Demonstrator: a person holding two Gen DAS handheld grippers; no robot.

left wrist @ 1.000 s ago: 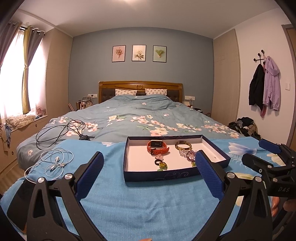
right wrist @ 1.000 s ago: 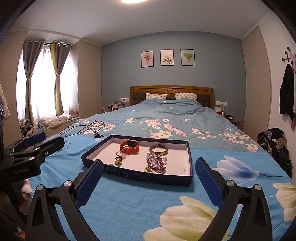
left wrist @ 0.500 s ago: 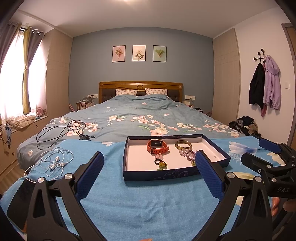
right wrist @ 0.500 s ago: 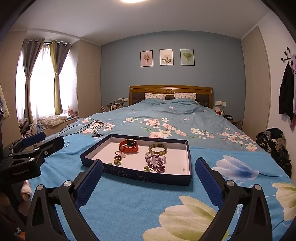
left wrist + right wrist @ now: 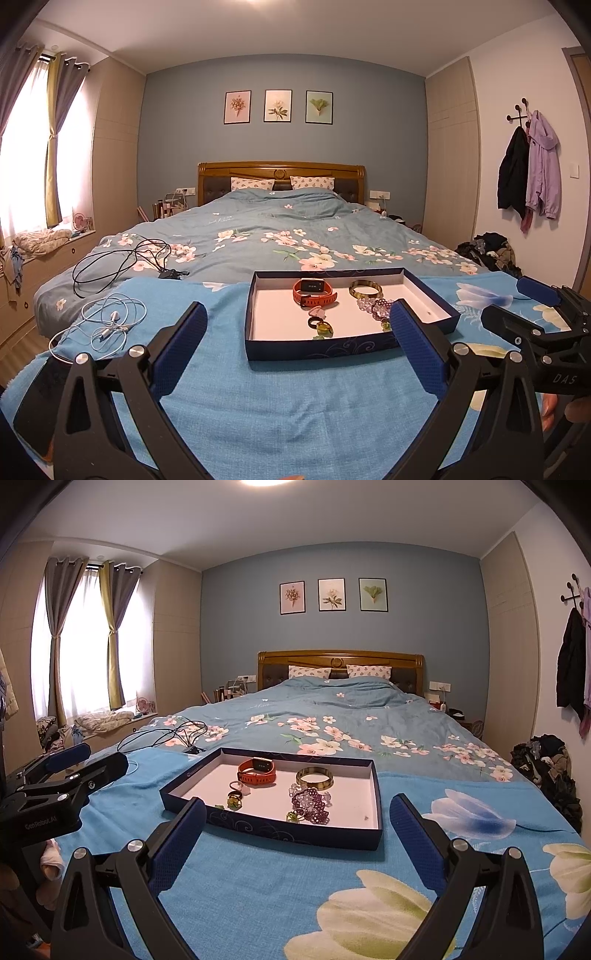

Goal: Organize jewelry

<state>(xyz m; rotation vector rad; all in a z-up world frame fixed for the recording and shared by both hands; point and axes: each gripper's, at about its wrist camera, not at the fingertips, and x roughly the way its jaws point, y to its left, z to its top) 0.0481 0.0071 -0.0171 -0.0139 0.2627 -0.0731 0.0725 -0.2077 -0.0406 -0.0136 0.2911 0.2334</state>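
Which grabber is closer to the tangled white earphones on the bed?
Left. The white earphones lie just beyond the left gripper, by its left finger. The right gripper is on the tray's other side, farther away.

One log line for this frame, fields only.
left gripper open | right gripper open | neither holding anything | orange smartwatch, bangle in tray

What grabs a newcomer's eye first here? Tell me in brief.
The dark blue tray on the bright blue blanket at the foot of the bed, holding an orange smartwatch, a gold bangle and purple beads. Both tools, left and right, hang open just short of it. White earphones lie left of the tray.
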